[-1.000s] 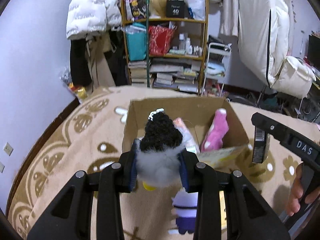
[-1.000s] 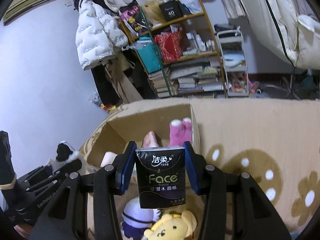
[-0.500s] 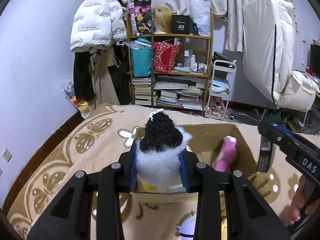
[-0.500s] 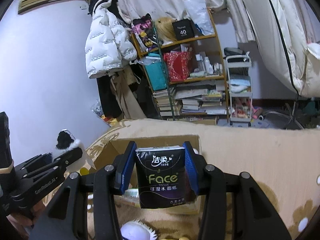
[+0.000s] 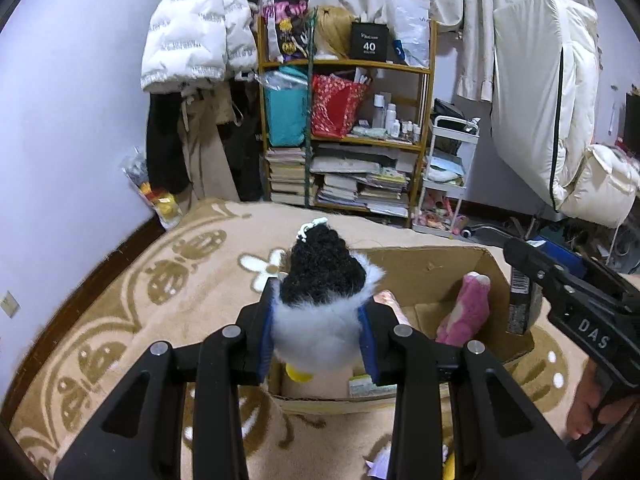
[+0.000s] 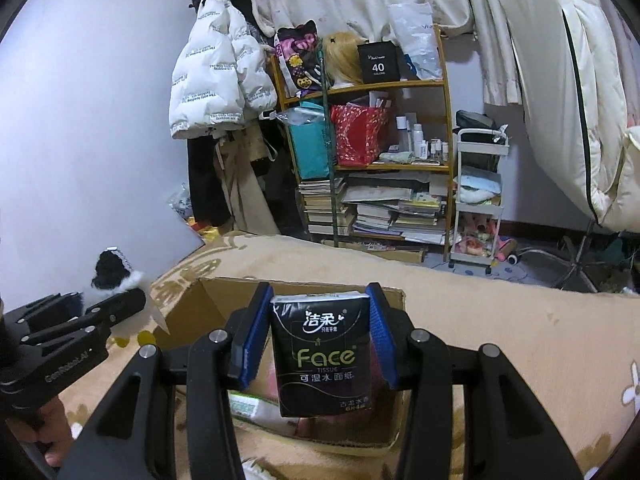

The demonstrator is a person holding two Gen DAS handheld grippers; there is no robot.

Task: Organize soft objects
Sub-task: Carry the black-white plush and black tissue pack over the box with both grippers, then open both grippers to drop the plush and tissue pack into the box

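The tissue pack [image 6: 322,354] in the right claw [image 6: 320,340] hides the box [image 6: 188,312] interior.

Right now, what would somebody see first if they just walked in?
Probably the fluffy black-and-white plush toy squeezed in the left gripper, held over the near edge of the cardboard box. Next, the black Face tissue pack in the right gripper, above the same box, where a pink plush lies.

Grippers [image 5: 320,334]: 2. Boxes [image 5: 432,276]: 1. Plush toys [image 5: 322,292]: 2, one black-and-white, one pink [image 5: 464,312]. Tissue packs [image 6: 322,354]: 1. Shelves [image 5: 344,120]: 1.
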